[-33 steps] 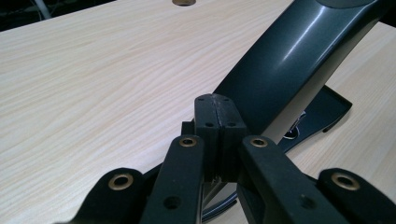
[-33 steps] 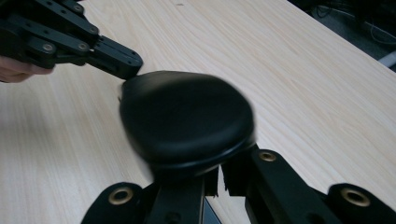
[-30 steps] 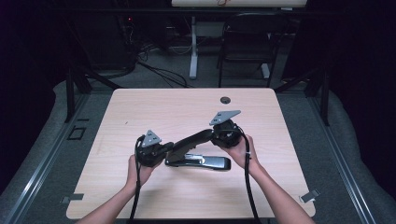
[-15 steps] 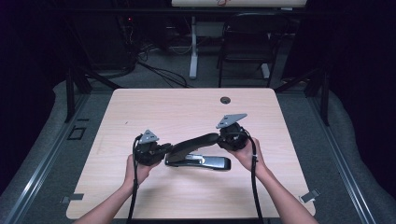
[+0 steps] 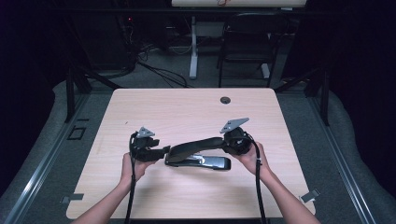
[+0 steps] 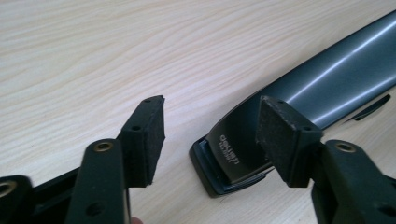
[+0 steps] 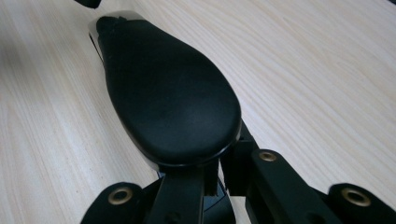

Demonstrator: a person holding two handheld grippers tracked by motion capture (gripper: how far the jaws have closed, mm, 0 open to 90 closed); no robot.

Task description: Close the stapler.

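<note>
A large black stapler [image 5: 198, 153] lies on the wooden table [image 5: 187, 112], its silver base flat and its top arm raised to the right. My left gripper [image 5: 161, 150] is at the stapler's left end. In the left gripper view its jaws have just been opening: the gripper [image 6: 210, 105] stands open, and the stapler's glossy nose [image 6: 327, 79] sits between the pads without being pressed. My right gripper [image 5: 225, 140] is shut on the raised right end of the arm. The right gripper view shows the gripper [image 7: 212, 177] clamped under the broad black handle [image 7: 173, 93].
A round cable hole [image 5: 225, 100] sits near the table's far edge. Beyond the table stand a chair [image 5: 243, 46] and a white desk leg [image 5: 193, 51] among floor cables. Bare tabletop surrounds the stapler on all sides.
The left gripper's jaws have opened and let go of the stapler's left end. The right gripper has shifted slightly right and down with the stapler's arm.
</note>
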